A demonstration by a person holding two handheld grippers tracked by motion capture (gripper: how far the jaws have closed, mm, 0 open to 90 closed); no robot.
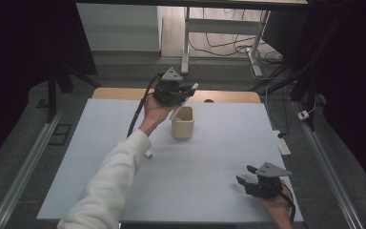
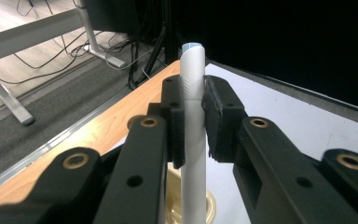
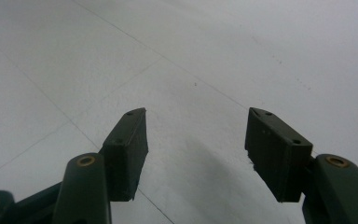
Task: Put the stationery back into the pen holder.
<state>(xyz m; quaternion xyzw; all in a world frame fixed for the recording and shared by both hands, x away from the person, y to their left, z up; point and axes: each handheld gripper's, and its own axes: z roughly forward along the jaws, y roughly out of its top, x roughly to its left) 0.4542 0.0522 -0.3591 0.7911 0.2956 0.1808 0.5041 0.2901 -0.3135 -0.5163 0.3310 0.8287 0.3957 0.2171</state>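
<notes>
My left gripper (image 1: 188, 89) is raised over the far middle of the table, shut on a white pen-like stick (image 2: 192, 135). The stick (image 1: 180, 108) slants down from the jaws into a cream cup (image 1: 183, 122) just below and to the right of the hand. In the left gripper view the stick runs upright between the two pads, its blue-edged tip (image 2: 192, 47) above them and the cup's rim (image 2: 210, 205) under them. My right gripper (image 1: 246, 175) rests low at the near right of the table, open, with nothing between its jaws (image 3: 196, 140).
A small white object (image 1: 148, 154) lies on the white mat (image 1: 205, 157) beside the left sleeve. The wooden table edge (image 1: 119, 93) runs along the far side. Desk legs and cables (image 1: 228, 45) stand on the floor beyond.
</notes>
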